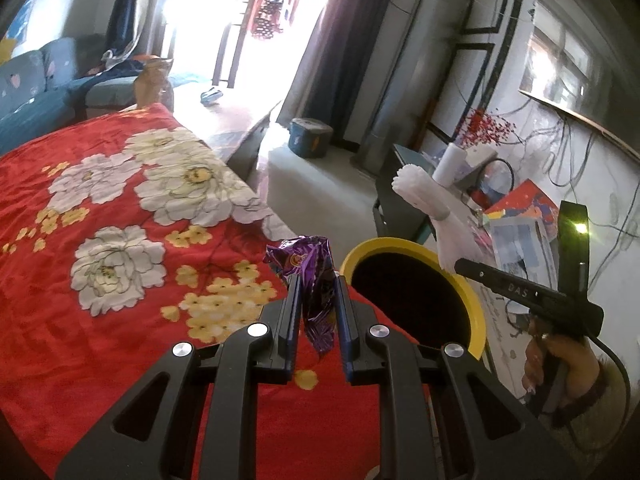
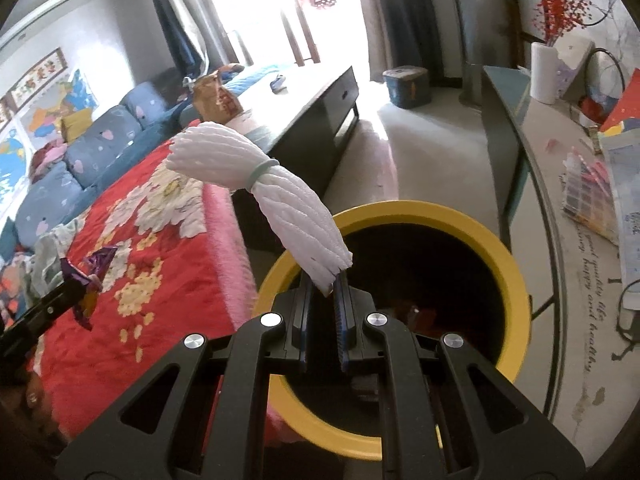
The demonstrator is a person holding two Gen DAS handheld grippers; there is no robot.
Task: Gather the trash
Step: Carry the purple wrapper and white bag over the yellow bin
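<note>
My left gripper (image 1: 317,280) is shut on a crumpled purple foil wrapper (image 1: 310,280) and holds it above the red floral blanket (image 1: 100,208), just left of the yellow-rimmed bin (image 1: 476,300). My right gripper (image 2: 325,278) is shut on a white foam net sleeve (image 2: 280,196) bound with a green band, and holds it over the near rim of the bin (image 2: 516,280). The sleeve also shows in the left wrist view (image 1: 432,204), with the right gripper (image 1: 460,266) beside the bin. The left gripper (image 2: 76,280) with the wrapper (image 2: 94,276) shows at the left of the right wrist view.
The bin's inside is dark, with something reddish at the bottom (image 2: 416,316). A dark low table (image 2: 312,120) stands beyond the blanket. A side table (image 2: 568,208) with papers and a white vase (image 2: 546,72) is at the right. A blue sofa (image 2: 80,160) is at the left.
</note>
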